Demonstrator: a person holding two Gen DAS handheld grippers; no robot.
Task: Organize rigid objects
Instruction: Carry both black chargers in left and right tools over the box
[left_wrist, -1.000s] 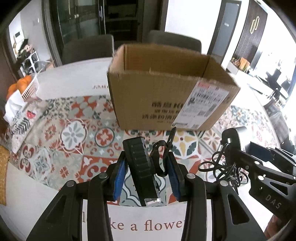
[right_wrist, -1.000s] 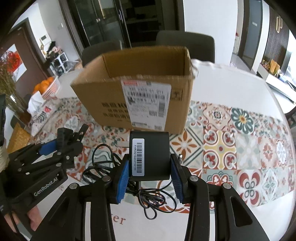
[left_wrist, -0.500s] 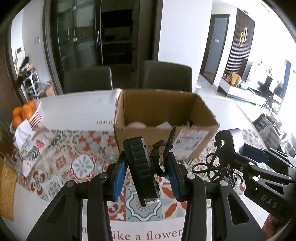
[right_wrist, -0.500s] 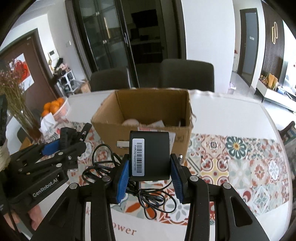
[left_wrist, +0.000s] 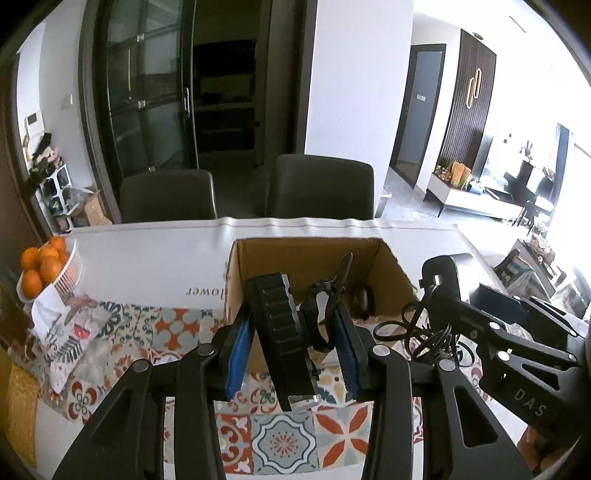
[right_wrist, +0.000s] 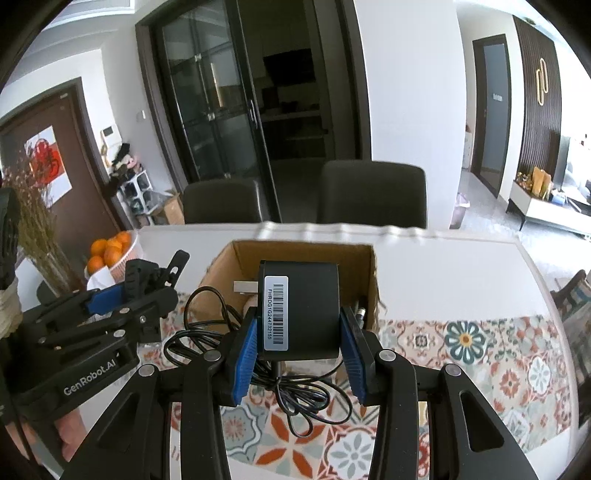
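Note:
An open cardboard box (left_wrist: 391, 273) (right_wrist: 218, 280) stands on the patterned table runner ahead of both grippers. My left gripper (left_wrist: 293, 354) is shut on a black ribbed tool with a strap (left_wrist: 280, 332) and holds it above the table in front of the box. My right gripper (right_wrist: 299, 350) is shut on a black power adapter (right_wrist: 306, 314) with a barcode label; its black cable (right_wrist: 295, 391) hangs in loops below. The right gripper also shows in the left wrist view (left_wrist: 439, 280), and the left gripper in the right wrist view (right_wrist: 147, 280). Dark items lie inside the box.
A white basket of oranges (left_wrist: 40, 266) and a patterned cloth (left_wrist: 70, 332) sit at the table's left. Two dark chairs (left_wrist: 321, 184) stand behind the table. A vase of dried stems (right_wrist: 40, 236) is far left.
Both grippers have risen with their objects still held. The box now sits lower in both views and its inside is visible.

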